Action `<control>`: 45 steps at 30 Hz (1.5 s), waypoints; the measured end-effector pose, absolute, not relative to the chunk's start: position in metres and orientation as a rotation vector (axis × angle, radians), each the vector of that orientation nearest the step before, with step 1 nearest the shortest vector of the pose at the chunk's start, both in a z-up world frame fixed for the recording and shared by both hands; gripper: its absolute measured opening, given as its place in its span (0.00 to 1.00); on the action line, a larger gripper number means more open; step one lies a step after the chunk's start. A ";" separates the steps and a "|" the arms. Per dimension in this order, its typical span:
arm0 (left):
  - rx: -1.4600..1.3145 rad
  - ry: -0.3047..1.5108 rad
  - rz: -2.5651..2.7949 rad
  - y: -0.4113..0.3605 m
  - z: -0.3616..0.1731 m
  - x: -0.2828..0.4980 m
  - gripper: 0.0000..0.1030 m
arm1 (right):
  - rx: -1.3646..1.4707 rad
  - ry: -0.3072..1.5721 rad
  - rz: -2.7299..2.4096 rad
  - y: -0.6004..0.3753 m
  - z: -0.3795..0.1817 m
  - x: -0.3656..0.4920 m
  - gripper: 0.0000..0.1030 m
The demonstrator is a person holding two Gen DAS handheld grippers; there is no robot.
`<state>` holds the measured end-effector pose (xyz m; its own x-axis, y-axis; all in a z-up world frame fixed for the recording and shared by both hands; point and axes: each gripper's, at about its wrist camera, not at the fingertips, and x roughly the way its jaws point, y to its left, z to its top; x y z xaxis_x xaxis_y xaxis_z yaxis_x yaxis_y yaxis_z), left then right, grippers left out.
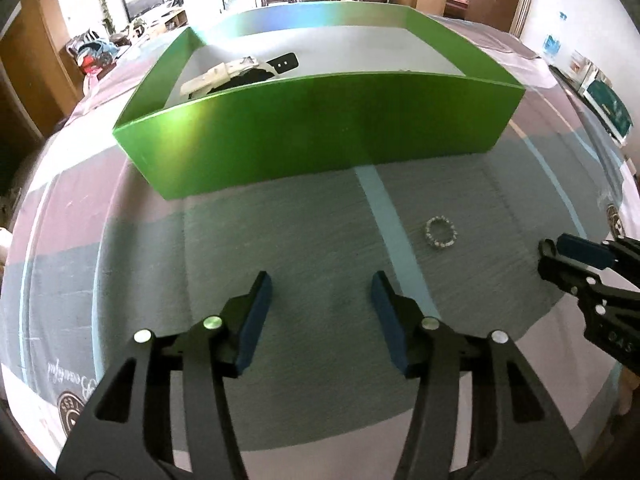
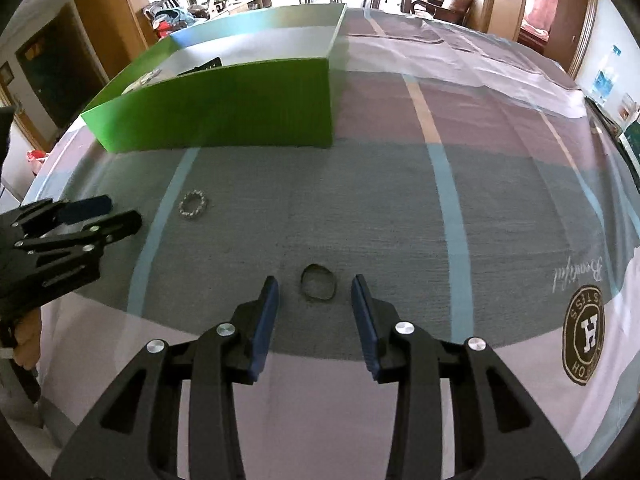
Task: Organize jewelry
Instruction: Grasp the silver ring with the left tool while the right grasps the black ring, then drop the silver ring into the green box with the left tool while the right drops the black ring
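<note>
- While we scan from the far left, the first thing we hit is the green box (image 1: pixel 304 136), sitting on the worktop's striped cloth (image 1: pixel 312 240), with its near wall facing us.
- Inside it, toward its left end, there's a white watch strap (image 1: pixel 218 76) lying over a black watch strap (image 1: pixel 282 63). They're touching or overlapping, though we can't tell exactly how from this angle.
- Next over, our left tongs (image 1: pixel 322 284) hang above the grey band of the cloth, jaws spread wide and holding nothing. Only bare fabric sits between the blue pads (image 1: pixel 256 320).
- A bit right of those, past the pale blue stripe (image 1: pixel 394 240), the beaded bracelet (image 1: pixel 441 233) lies flat in a loose ring on the cloth. It's in front of the box, apart from it, and between the two tongs.
- In the right wrist view the same bracelet (image 2: pixel 194 204) sits just beside the tip of the left tongs (image 2: pixel 116 212), not touching as far as we can see.
- Further right, a dark ring-shaped band (image 2: pixel 319 284) lies flat on the grey cloth, right between the right tongs' fingertips.
- The right tongs (image 2: pixel 315 288) are also wide open, one pad on each side of that dark band with a gap on both sides, so they're gripping nothing.
- Way over on the right edge of the cloth there's a round printed logo (image 2: pixel 585 340).
</note>
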<state>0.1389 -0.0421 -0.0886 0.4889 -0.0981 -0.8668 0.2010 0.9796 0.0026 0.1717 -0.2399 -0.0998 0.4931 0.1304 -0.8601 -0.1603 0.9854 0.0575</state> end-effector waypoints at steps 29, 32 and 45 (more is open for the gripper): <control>0.160 1.002 -0.263 -0.101 -0.089 0.145 0.21 | -0.009 1.026 0.170 -0.241 -0.099 0.176 0.18; 0.128 0.991 -0.258 -0.088 -0.081 0.138 0.21 | -0.010 1.010 0.179 -0.239 -0.093 0.174 0.18; 0.055 0.929 -0.174 -0.036 -0.058 0.119 0.21 | -0.050 0.979 0.274 -0.198 -0.080 0.171 0.18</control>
